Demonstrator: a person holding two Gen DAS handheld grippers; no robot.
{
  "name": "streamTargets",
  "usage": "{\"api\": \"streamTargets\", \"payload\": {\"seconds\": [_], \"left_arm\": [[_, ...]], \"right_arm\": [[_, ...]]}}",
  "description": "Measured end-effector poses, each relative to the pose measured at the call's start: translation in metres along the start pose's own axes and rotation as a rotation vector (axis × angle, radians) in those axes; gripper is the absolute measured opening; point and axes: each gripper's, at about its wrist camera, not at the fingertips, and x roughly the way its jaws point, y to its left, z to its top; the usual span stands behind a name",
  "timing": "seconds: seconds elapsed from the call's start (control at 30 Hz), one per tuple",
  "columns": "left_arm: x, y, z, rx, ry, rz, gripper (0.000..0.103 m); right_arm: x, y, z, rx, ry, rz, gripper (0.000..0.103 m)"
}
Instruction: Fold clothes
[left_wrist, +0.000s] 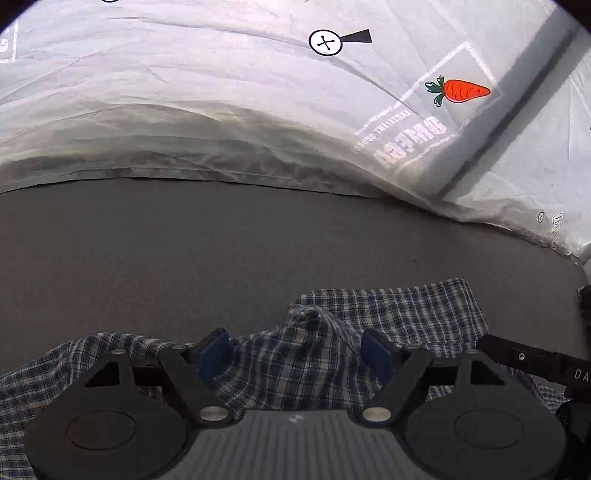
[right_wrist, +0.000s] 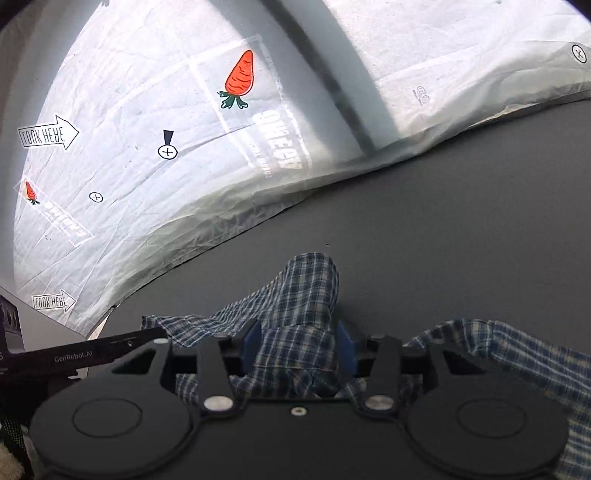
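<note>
A blue-and-white plaid garment (left_wrist: 399, 310) lies crumpled on a dark grey surface (left_wrist: 221, 236). My left gripper (left_wrist: 294, 354) stands open just above it. A raised bunch of the cloth sits between its blue pads (left_wrist: 214, 354), which do not press on it. In the right wrist view a folded strip of the same garment (right_wrist: 306, 291) runs forward between the blue pads (right_wrist: 251, 345) of my right gripper (right_wrist: 298, 345). That gripper is partly open, and the cloth fills most of the gap. More plaid cloth (right_wrist: 517, 354) spreads to the right.
A wrinkled white sheet (left_wrist: 221, 92) printed with carrots (left_wrist: 463, 90), arrows and cross marks borders the far side of the grey surface (right_wrist: 461, 221). A black part of the other gripper (left_wrist: 535, 360) shows at the right edge of the left view, and likewise at the left edge (right_wrist: 85, 350) of the right view.
</note>
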Motion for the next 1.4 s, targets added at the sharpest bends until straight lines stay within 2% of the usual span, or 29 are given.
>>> {"api": "streamTargets", "payload": {"seconds": [0.07,0.13,0.17,0.2,0.23,0.3,0.43,0.57,0.67,0.7,0.77,0.87,0.97,1.03,1.1,1.13,1.2,1.3,1.4], "left_arm": [[0.012,0.003,-0.002,-0.028,0.014,-0.015,0.068],[0.017,0.000,-0.006,-0.032,0.016,-0.027,0.044],[0.017,-0.002,-0.008,-0.033,0.008,-0.032,0.037],[0.017,-0.006,-0.010,-0.036,-0.003,-0.037,0.026],[0.016,-0.010,-0.011,-0.039,-0.015,-0.042,0.019],[0.011,-0.025,-0.008,-0.024,-0.064,-0.040,0.014],[-0.003,-0.073,0.020,0.068,-0.208,-0.024,0.011],[-0.008,-0.112,0.066,0.182,-0.336,0.020,0.010],[0.000,-0.117,0.092,0.183,-0.390,0.010,0.010],[0.007,-0.117,0.098,0.178,-0.381,0.018,0.010],[0.024,-0.117,0.106,0.176,-0.347,0.045,0.011],[0.056,-0.111,0.106,0.190,-0.278,0.121,0.025],[0.064,-0.100,0.101,0.204,-0.265,0.142,0.054],[0.051,-0.090,0.095,0.193,-0.305,0.125,0.074],[0.033,-0.079,0.088,0.172,-0.344,0.115,0.082],[0.021,-0.074,0.082,0.158,-0.364,0.116,0.084],[-0.004,-0.067,0.061,0.155,-0.396,0.147,0.087],[-0.039,-0.062,0.023,0.189,-0.416,0.256,0.091],[-0.074,-0.052,-0.021,0.196,-0.382,0.344,0.093]], "right_arm": [[0.015,-0.002,-0.002,0.001,0.047,-0.019,0.049],[0.023,-0.008,-0.005,0.020,0.077,-0.013,0.046],[0.024,-0.013,-0.008,0.043,0.076,0.014,0.029],[0.025,-0.018,-0.010,0.066,0.073,0.044,0.015],[0.024,-0.021,-0.011,0.082,0.050,0.061,0.012],[0.019,-0.020,-0.008,0.056,-0.005,0.055,0.007],[0.008,-0.003,0.020,-0.059,-0.138,-0.028,0.006],[-0.005,0.008,0.086,-0.142,-0.291,-0.056,0.005],[-0.005,0.016,0.122,-0.214,-0.358,-0.080,0.005],[-0.003,0.018,0.132,-0.243,-0.379,-0.090,0.005],[0.007,0.019,0.144,-0.273,-0.377,-0.109,0.005],[0.040,0.011,0.142,-0.298,-0.288,-0.175,0.007],[0.066,0.000,0.128,-0.318,-0.203,-0.253,0.020],[0.068,-0.008,0.114,-0.327,-0.191,-0.291,0.033],[0.056,-0.012,0.105,-0.332,-0.231,-0.308,0.055],[0.045,-0.015,0.099,-0.325,-0.265,-0.328,0.058],[0.021,-0.019,0.089,-0.310,-0.330,-0.372,0.076],[-0.017,-0.024,0.069,-0.298,-0.375,-0.456,0.084],[-0.061,-0.040,0.032,-0.292,-0.346,-0.559,0.087]]}}
